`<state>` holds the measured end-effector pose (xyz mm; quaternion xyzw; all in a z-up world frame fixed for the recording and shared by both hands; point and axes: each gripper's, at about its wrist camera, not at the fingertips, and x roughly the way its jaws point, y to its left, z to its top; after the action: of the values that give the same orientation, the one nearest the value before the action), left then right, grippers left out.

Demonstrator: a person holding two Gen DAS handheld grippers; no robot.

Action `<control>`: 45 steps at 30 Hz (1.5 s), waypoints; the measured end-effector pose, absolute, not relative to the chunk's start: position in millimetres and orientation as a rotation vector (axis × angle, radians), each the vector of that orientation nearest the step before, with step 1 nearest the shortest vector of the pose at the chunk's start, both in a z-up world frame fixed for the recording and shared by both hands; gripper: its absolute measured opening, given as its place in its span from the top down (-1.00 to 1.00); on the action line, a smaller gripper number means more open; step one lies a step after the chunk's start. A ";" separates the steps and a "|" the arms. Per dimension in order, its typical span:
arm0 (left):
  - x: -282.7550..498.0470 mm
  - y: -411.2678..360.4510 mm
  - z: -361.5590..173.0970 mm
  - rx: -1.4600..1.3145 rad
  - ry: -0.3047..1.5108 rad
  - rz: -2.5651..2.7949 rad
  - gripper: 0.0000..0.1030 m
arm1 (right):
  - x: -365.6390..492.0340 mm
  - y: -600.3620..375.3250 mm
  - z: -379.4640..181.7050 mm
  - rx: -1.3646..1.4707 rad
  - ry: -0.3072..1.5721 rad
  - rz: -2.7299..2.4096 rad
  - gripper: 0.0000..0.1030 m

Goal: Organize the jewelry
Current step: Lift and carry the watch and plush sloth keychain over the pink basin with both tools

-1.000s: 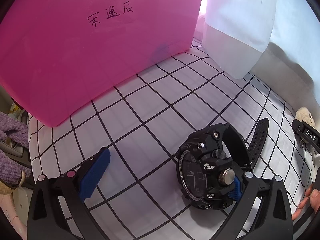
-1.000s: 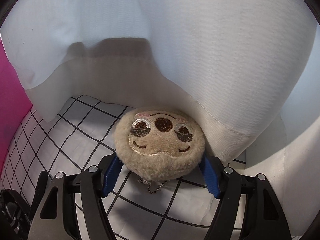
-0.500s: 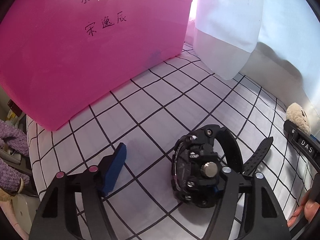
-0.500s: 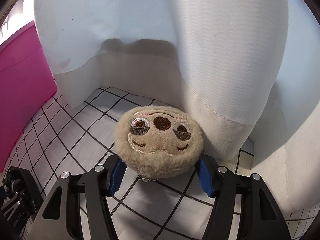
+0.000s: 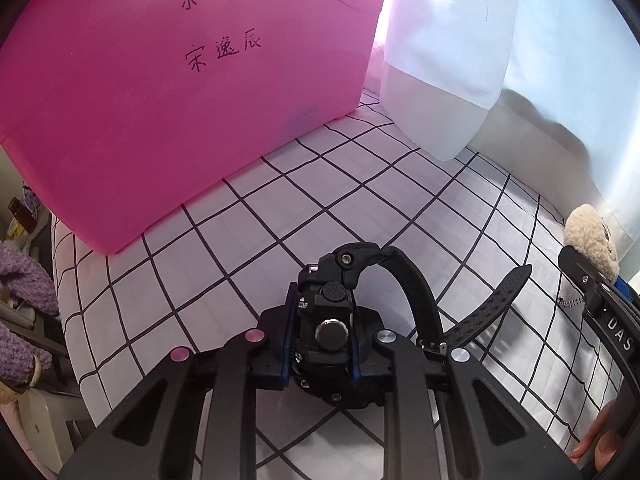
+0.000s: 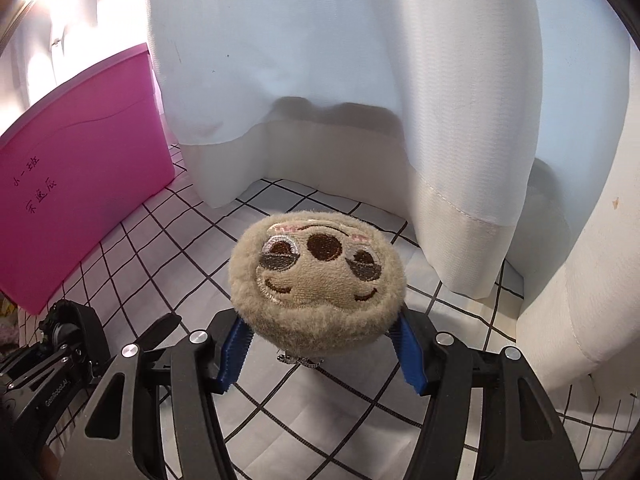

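Note:
My left gripper point(image 5: 322, 344) is shut on the case of a black digital watch point(image 5: 332, 320), whose straps point(image 5: 480, 312) trail right over the checked cloth point(image 5: 280, 216). My right gripper point(image 6: 318, 350) is shut on a round tan plush sloth-face charm point(image 6: 318, 276) with a small ball chain point(image 6: 300, 360) hanging under it, held above the cloth. The charm and the right gripper also show at the right edge of the left wrist view point(image 5: 592, 240). The left gripper with the watch shows at the lower left of the right wrist view point(image 6: 68, 340).
A pink plastic box point(image 5: 168, 92) with handwritten characters stands at the back left, also in the right wrist view point(image 6: 80, 168). White curtains point(image 6: 360, 80) hang down to the cloth along the back and right. A purple knitted item point(image 5: 20, 320) lies off the left edge.
My left gripper has closed on the watch, which was between open fingers before. My right gripper has lifted the plush charm up and back from the curtain.

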<state>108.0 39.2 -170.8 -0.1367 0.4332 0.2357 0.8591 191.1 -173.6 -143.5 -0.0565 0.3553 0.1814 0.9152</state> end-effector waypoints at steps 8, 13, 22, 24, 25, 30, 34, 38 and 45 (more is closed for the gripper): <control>96.4 32.2 -152.1 -0.293 0.889 0.508 0.62 | 176.3 -183.9 -123.0 -0.114 0.720 0.413 -0.17; 89.2 26.2 -124.1 -0.293 0.855 0.522 0.61 | 165.4 -188.2 -98.8 -0.127 0.703 0.446 -0.17; 68.9 21.7 -45.8 -0.282 0.791 0.581 0.61 | 146.1 -189.0 -35.9 -0.153 0.648 0.550 -0.17; 61.5 21.1 -22.1 -0.272 0.764 0.606 0.61 | 139.5 -188.9 -20.5 -0.155 0.624 0.584 -0.17; 58.4 21.5 -11.0 -0.267 0.752 0.617 0.61 | 135.8 -188.8 -12.1 -0.155 0.611 0.601 -0.17; 39.7 29.1 37.2 -0.256 0.673 0.686 0.61 | 122.2 -181.5 31.1 -0.146 0.528 0.680 -0.17; 32.7 43.7 61.2 -0.252 0.631 0.712 0.61 | 115.5 -167.0 58.3 -0.139 0.486 0.720 -0.17; 33.7 69.4 75.5 -0.240 0.606 0.707 0.61 | 113.1 -139.4 70.1 -0.140 0.465 0.740 -0.17; 50.9 142.5 92.8 -0.199 0.598 0.653 0.61 | 122.1 -71.3 78.1 -0.104 0.481 0.727 -0.17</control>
<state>50.9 142.5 92.8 -0.0961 0.2890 0.3156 0.8987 122.1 -71.3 78.1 -0.0502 0.2329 0.3519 0.9052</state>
